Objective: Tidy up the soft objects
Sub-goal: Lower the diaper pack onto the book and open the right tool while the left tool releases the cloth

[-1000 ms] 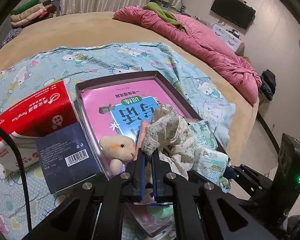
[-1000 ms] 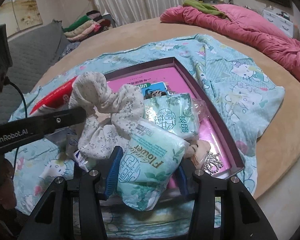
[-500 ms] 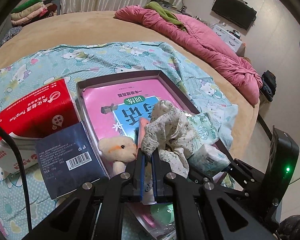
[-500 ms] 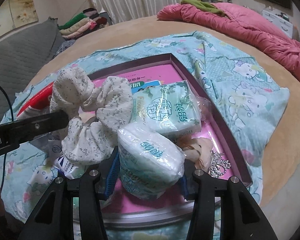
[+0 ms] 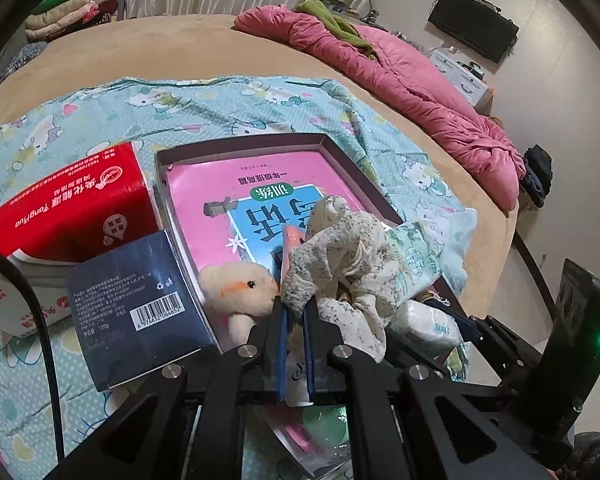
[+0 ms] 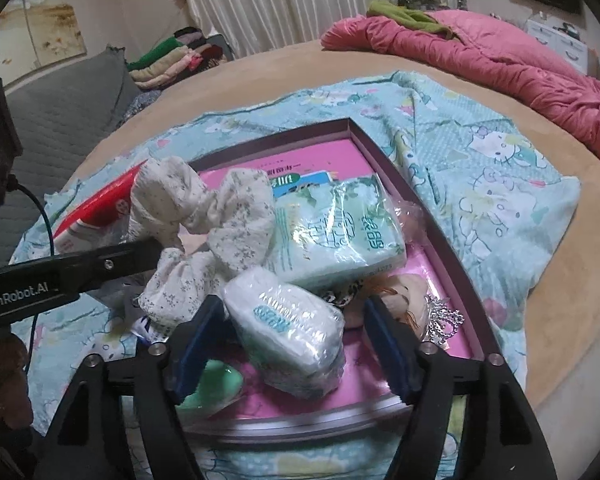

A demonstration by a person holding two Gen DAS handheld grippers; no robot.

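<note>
Small white plastic-wrapped tissue pack with blue print (image 6: 286, 330) lies in the near end of the shallow dark-rimmed box tray (image 6: 384, 151), on its pink lining. The right hand-held gripper (image 6: 292, 344) straddles it; the jaws have just been opening, and the pads now stand off both sides of the pack. Judgement: a release step, pack just set down, gripper not yet drawn clear.

White floral-print fabric scrunchie (image 5: 336, 256) is pinched at one edge by the left hand-held gripper (image 5: 294, 320), whose jaws are nearly closed on the cloth. It hangs bunched above the tray's near half, not yet put down.

Next move, as I read it: pull the right gripper back without dragging the pack, then lower the scrunchie into a free spot and let go. Loose cloth may snag on the pads.

Tray contents: pink book with a blue cover panel (image 5: 260, 208) flat on the bottom; larger pale-green tissue pack (image 6: 340, 232) lying across it; cream plush toy (image 5: 240, 288) at the left wall; silvery trinket (image 6: 440, 320) at the right wall.

Outside the tray, on the cartoon-print blue sheet (image 5: 228, 104) over the bed: red tissue box (image 5: 72, 208) and dark navy carton with a barcode (image 5: 136, 304), just beside the left wall.
</note>
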